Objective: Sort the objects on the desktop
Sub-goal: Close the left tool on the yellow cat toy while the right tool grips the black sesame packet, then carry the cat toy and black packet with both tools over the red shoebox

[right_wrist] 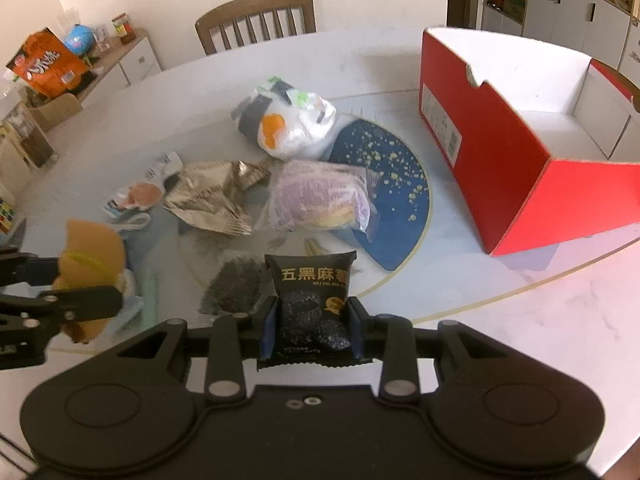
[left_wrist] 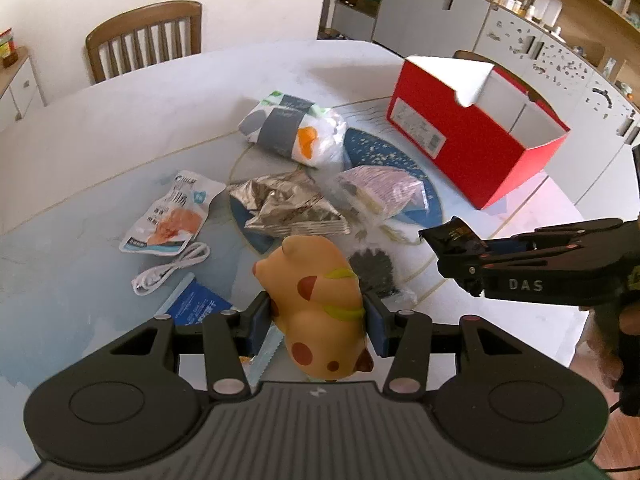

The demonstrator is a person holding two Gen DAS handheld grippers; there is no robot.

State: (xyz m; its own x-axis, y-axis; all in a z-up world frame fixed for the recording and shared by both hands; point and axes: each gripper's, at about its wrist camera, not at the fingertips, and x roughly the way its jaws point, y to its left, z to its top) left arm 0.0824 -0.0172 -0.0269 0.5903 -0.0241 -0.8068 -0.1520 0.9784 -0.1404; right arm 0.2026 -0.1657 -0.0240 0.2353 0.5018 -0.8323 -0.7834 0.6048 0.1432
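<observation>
My left gripper is shut on an orange spotted toy animal and holds it above the table. It shows at the left of the right wrist view. My right gripper is shut on a small black snack packet with Chinese lettering; it also shows in the left wrist view. A red open box with a white inside stands at the right, also in the left wrist view. It looks empty.
On the table lie a white tissue pack, a crumpled silver bag, a purple bread packet, a dark mesh pouch, a snack sachet, a white cable, a blue packet and a blue mat. A chair stands behind.
</observation>
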